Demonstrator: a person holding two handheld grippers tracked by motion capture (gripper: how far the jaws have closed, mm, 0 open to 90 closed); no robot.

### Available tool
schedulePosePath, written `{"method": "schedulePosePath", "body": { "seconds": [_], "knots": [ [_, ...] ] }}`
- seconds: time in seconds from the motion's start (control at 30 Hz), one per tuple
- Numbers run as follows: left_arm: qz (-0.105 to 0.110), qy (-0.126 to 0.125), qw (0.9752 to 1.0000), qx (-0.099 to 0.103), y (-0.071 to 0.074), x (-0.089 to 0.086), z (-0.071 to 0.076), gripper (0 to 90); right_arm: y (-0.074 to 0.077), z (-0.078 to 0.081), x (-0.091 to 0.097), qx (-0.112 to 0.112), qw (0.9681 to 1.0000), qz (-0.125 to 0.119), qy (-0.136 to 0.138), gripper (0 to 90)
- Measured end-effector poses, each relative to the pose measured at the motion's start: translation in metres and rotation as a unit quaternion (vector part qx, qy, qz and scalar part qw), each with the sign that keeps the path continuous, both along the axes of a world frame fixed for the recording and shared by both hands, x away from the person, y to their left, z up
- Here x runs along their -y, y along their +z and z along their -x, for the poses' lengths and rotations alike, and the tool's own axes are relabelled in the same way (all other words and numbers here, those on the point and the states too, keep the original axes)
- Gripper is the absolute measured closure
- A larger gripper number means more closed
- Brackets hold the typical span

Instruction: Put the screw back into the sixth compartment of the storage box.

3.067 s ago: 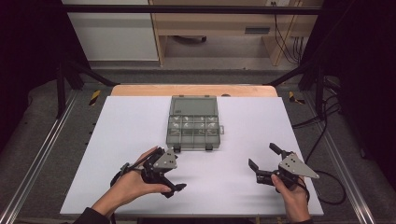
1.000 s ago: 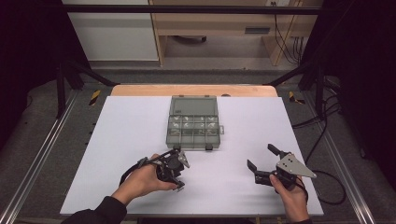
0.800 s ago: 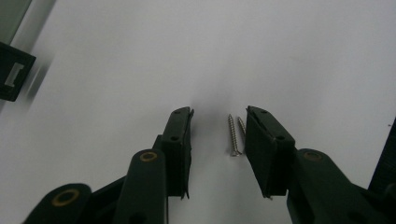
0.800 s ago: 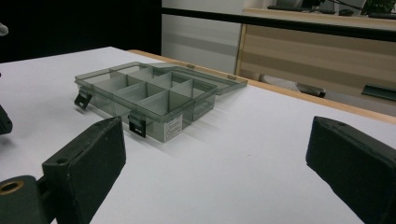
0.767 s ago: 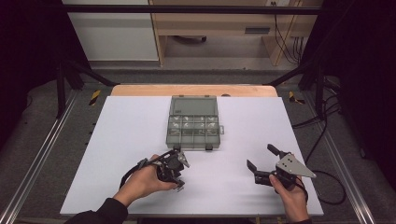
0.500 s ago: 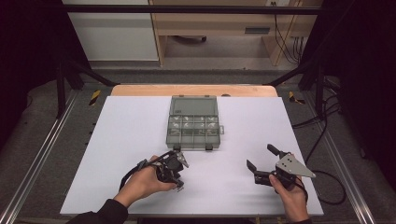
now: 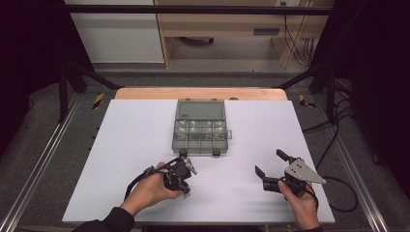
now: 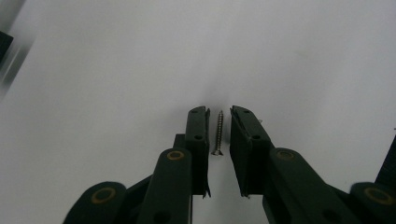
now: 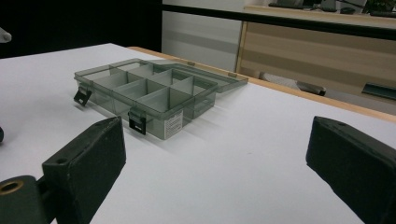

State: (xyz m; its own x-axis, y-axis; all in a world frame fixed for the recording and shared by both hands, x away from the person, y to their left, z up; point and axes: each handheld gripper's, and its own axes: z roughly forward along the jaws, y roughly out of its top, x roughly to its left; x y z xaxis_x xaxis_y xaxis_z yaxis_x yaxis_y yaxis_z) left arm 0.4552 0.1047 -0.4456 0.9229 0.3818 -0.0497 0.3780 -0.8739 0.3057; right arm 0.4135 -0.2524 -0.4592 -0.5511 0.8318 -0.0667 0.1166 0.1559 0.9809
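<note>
Left gripper view looks straight down its own two black jaws at a small screw point(image 8: 217, 132) lying on the white table point(image 8: 116, 70), shank pointing away and the flat head nearest the camera. The jaws have just been closing and now stand narrowly either side of the screw, with a thin strip of white showing on each flank — so the pads bracket it but do not yet press on it, and the left gripper point(image 8: 218, 114) counts as released. Lining the jaws up along the shank looks deliberate: a pinch across the thin body should catch it squarely instead of flicking it off. From the high view, the left gripper point(image 7: 180, 173) sits tipped down onto the table near the front edge, while the right gripper point(image 7: 271, 167) rests well apart to the right, jaws spread wide and empty, seemingly parked until needed. Farther back, near the table's middle, stands the compartment box point(image 7: 200, 129), its clear lid folded open behind it and the two latches hanging at the near wall — probably the screw's destination, though that is only a judgement. Right gripper view faces that box point(image 9: 149, 95) across bare table, its dividers plain to see.
</note>
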Motion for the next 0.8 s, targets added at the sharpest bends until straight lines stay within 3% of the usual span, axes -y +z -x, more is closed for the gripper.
{"method": "schedulePosePath", "body": {
  "seconds": [0.23, 0.4, 0.57, 0.7, 0.8],
  "knots": [
    [0.001, 0.004, 0.9999, 0.01, -0.001, -0.001, 0.002, 86.9, 0.0, 0.0, 0.0, 0.0, 1.0, 0.001, -0.001, 4.7],
    [0.015, 0.011, 0.9998, 0.007, -0.001, -0.005, 0.002, 87.7, -0.001, -0.001, 0.0, 0.0, 1.0, 0.001, -0.001, 4.7],
    [0.033, 0.024, 0.999, 0.02, 0.003, -0.007, -0.003, 87.7, -0.001, -0.001, 0.0, 0.0, 1.0, 0.003, 0.0, 4.7],
    [0.062, 0.045, 0.9963, 0.04, 0.008, -0.01, -0.01, 87.6, -0.001, -0.001, -0.002, -0.003, 1.0, 0.003, -0.001, 4.7],
    [0.086, 0.068, 0.9921, 0.062, 0.012, -0.012, -0.015, 87.6, -0.001, -0.001, -0.002, -0.002, 1.0, 0.003, 0.001, 4.7]
  ]
}}
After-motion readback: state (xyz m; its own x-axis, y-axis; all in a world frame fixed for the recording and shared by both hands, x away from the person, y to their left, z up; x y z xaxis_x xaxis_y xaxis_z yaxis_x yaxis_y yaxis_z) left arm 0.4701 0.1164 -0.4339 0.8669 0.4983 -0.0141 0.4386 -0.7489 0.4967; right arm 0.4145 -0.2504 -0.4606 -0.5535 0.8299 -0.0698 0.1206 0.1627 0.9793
